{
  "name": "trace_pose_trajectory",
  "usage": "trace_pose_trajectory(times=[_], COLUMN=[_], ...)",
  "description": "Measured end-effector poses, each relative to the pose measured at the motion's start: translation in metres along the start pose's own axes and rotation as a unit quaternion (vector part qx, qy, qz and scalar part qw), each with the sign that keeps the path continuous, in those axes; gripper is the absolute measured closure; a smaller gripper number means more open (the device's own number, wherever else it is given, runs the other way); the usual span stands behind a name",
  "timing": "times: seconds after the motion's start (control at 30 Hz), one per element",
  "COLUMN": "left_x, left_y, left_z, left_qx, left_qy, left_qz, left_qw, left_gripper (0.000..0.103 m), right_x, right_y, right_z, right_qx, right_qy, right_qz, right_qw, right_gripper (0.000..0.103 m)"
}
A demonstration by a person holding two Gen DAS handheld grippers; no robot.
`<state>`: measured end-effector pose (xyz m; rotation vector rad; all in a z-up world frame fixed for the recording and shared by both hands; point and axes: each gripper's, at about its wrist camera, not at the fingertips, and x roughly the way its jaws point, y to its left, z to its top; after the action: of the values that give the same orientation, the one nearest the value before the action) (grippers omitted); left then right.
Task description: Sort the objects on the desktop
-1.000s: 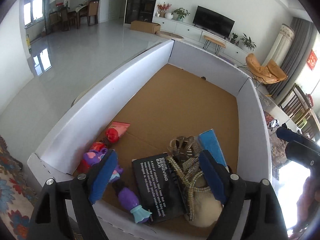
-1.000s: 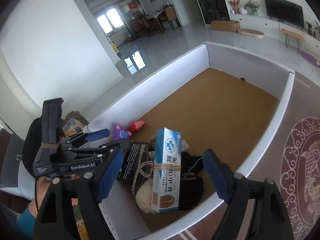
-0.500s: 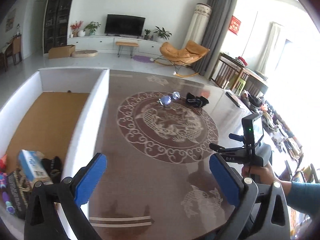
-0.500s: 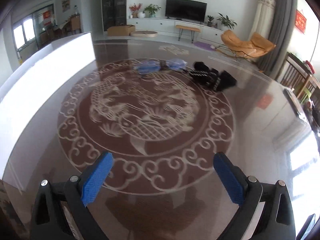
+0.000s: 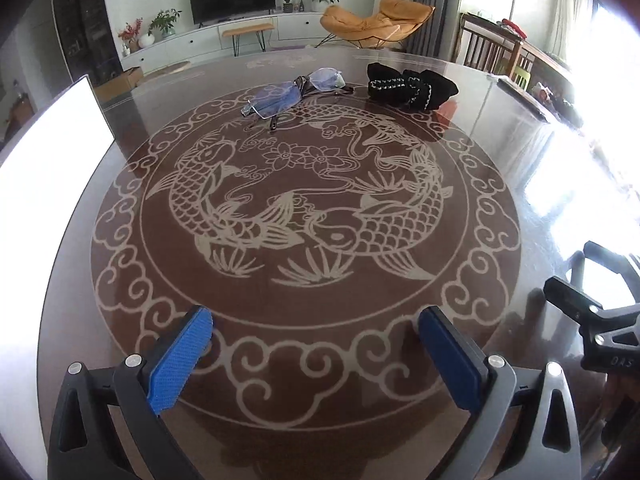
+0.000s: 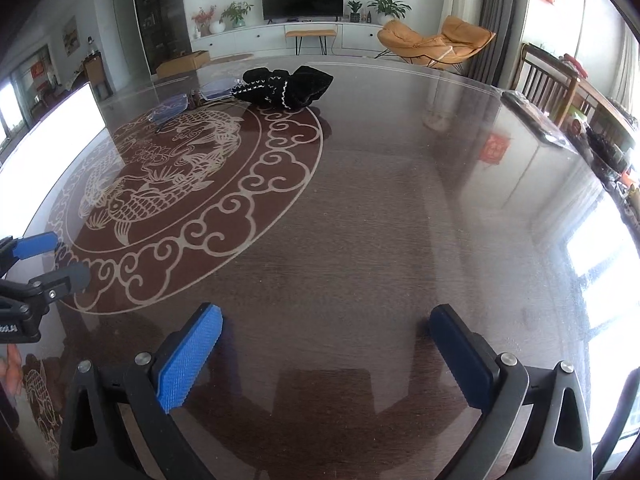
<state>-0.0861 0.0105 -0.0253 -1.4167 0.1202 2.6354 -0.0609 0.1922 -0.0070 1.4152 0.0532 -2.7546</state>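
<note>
Tongs, left view: our left tongs stand spread wide over the near rim of the round fish medallion, nothing between the blue pads.
Tabletop, left view: we see the dark glossy tabletop bare from the pads all the way across the medallion; that whole middle stretch is open room.
Task things, left view: the glasses lie folded on the far rim of the medallion, and the black cloth piece with pale trim lies just to their right, close beside them; we cannot tell whether the two touch. Both are well apart from our tongs.
Edges, left view: a white box wall bounds the tabletop on the left. The tabletop's far curved edge runs just behind the two things, and its right edge is washed out by window glare.
Other tool, left view: our right tongs show at the right border, only in part.
Tongs, right view: our right tongs are opening, already wide, with nothing between the pads, over plain wood to the right of the medallion.
Task things, right view: the black cloth piece sits at the far left, with the glasses to its left, near it.
Edges, right view: the white box wall closes the left side; the tabletop lies bare ahead and to the right up to its curved far edge.
Other tool, right view: our left tongs reach in at the left border, spread.
</note>
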Motion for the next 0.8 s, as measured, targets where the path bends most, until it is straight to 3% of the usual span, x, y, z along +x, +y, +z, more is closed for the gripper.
trace_pose_trajectory(times=[0.13, 0.8], left_x=[0.0050, 0.0046], left_y=[-0.0010, -0.0002], left_z=[0.0062, 0.0067], left_qx=[-0.013, -0.013], left_qy=[-0.019, -0.019], left_qz=[0.010, 0.010], left_qw=[0.9997, 0.9997], left_gripper=[0.000, 0.000], right_x=[-0.0002, -0.0003], right_y=[0.0001, 0.0002], right_z=[-0.0001, -0.0001], right_qx=[0.000, 0.000], right_qy=[0.000, 0.000], right_qz=[0.000, 0.000], right_qw=[1.000, 1.000], right_gripper=[0.000, 0.000])
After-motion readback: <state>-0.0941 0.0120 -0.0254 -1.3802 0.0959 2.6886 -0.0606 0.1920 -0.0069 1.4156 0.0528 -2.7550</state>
